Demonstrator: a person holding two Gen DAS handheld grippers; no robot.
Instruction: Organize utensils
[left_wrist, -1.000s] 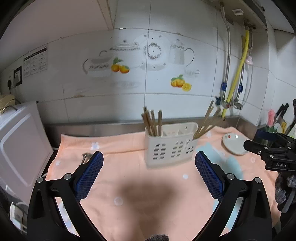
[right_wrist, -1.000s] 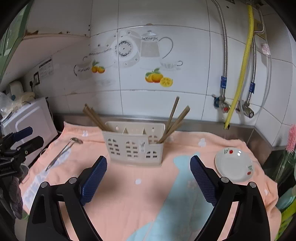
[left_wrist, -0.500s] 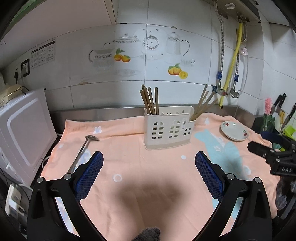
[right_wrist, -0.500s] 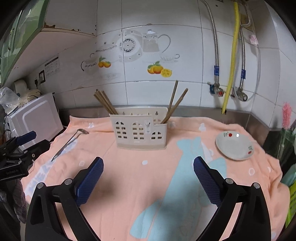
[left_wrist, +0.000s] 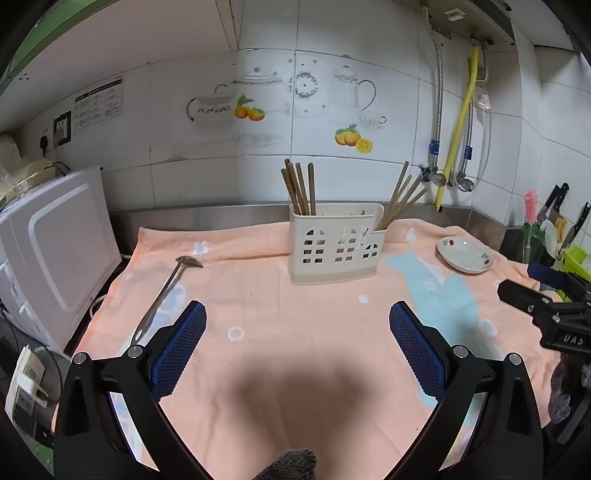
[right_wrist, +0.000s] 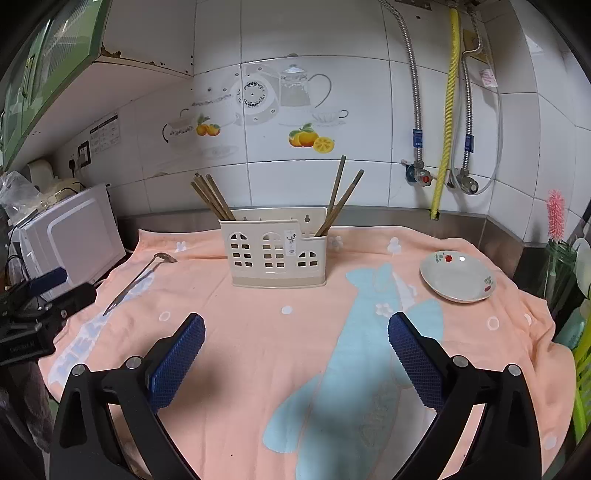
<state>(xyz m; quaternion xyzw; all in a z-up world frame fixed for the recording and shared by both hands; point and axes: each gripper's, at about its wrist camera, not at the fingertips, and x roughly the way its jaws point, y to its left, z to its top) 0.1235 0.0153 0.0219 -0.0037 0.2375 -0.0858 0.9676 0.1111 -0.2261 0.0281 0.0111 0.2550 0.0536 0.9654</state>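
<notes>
1. Peach towel (right_wrist: 258, 354) covered the surface, nearest the cameras.
2. Left claw (left_wrist: 297, 328) and right claw (right_wrist: 295, 332) gaped wide, empty; the right had just been opening.
3. Farther off, a ladle (left_wrist: 162, 291) lay left.
4. Beyond stood the cutlery caddy (right_wrist: 275, 254) holding chopsticks (right_wrist: 212, 197).

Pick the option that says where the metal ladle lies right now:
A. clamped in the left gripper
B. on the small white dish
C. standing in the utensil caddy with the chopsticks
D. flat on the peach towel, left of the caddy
D: the metal ladle lies flat on the peach towel, left of the caddy, apart from the small dish and untouched by the open left gripper.
</notes>
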